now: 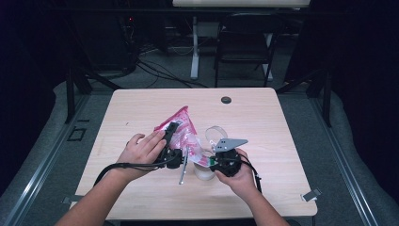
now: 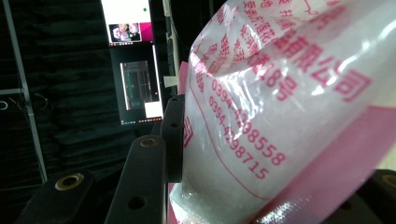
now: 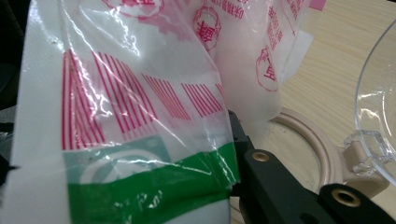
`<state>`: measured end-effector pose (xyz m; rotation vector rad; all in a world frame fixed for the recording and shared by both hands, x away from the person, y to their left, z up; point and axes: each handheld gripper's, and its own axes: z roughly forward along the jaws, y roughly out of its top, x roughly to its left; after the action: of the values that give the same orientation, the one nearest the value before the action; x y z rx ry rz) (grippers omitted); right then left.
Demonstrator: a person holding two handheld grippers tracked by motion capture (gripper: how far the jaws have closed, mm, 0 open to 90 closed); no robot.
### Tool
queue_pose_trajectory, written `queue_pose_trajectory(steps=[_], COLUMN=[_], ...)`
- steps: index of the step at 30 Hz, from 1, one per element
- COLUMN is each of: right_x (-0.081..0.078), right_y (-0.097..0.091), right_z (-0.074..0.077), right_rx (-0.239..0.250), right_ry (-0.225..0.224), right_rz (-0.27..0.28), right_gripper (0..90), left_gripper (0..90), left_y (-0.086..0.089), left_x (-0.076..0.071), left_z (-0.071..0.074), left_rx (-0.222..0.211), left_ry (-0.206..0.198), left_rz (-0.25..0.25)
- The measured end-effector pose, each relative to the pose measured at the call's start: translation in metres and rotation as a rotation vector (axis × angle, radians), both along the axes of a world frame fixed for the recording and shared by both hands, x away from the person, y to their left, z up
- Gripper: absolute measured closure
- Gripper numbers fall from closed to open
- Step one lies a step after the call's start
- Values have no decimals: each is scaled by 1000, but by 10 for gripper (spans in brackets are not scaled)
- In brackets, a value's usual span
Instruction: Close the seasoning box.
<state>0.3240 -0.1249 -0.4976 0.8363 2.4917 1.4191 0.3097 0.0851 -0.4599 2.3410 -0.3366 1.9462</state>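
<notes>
- A crinkled clear plastic bag with pink and red printing [image 1: 181,129] sits in the middle of the pale wooden counter [image 1: 263,117], tilted so its far end rises up and to the left while its near end dips to the right.
- In the left gripper view the bag [image 2: 280,116] holds a white, fine-grained filling that bulges against the film; red characters and digits run across it, with a pink band along the lower edge.
- In the right gripper view the bag's lower end [image 3: 140,116] shows red stripes and a green band, pinched flat.
- A round cream-coloured jar with a hinged clear plastic lid [image 1: 209,155] stands just right of the bag, under its lower end; the lid is swung open and stands up on the far side. What the jar holds cannot be told.
- A slim metal utensil [image 1: 183,169] lies on the counter near the jar's left.
- The left gripper [image 1: 170,136] grasps the bag's upper part; its fingers [image 2: 173,135] press into the film, and the left hand [image 1: 141,153] lies flat along the tool.
- The right gripper [image 1: 214,162] is clenched on the bag's lower corner, with the right hand [image 1: 240,176] wrapped round the body from the near side.
- Both forearms reach in from the near edge.
</notes>
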Motion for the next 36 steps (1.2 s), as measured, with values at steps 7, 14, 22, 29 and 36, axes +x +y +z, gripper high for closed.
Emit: queue_pose_trajectory(steps=[7,14,22,29,36], right_x=[0,0,0,0,0], right_y=[0,0,0,0,0], right_z=[0,0,0,-1,-1], right_rx=[2,1,-1,2,1], right_ry=[2,0,0,0,2], right_rz=[-3,-4,-2,-4,-3], right_gripper=[900,900,900,900,900], left_gripper=[666,666,664,662,660], left_y=[-1,-1,-1,-2,-3], left_x=[0,1,1,1,1], left_z=[0,2,3,5,5], left_rx=[3,7,28,45,41], left_ry=[-1,5,10,10,9], left_rz=[-2,1,0,-1,-3])
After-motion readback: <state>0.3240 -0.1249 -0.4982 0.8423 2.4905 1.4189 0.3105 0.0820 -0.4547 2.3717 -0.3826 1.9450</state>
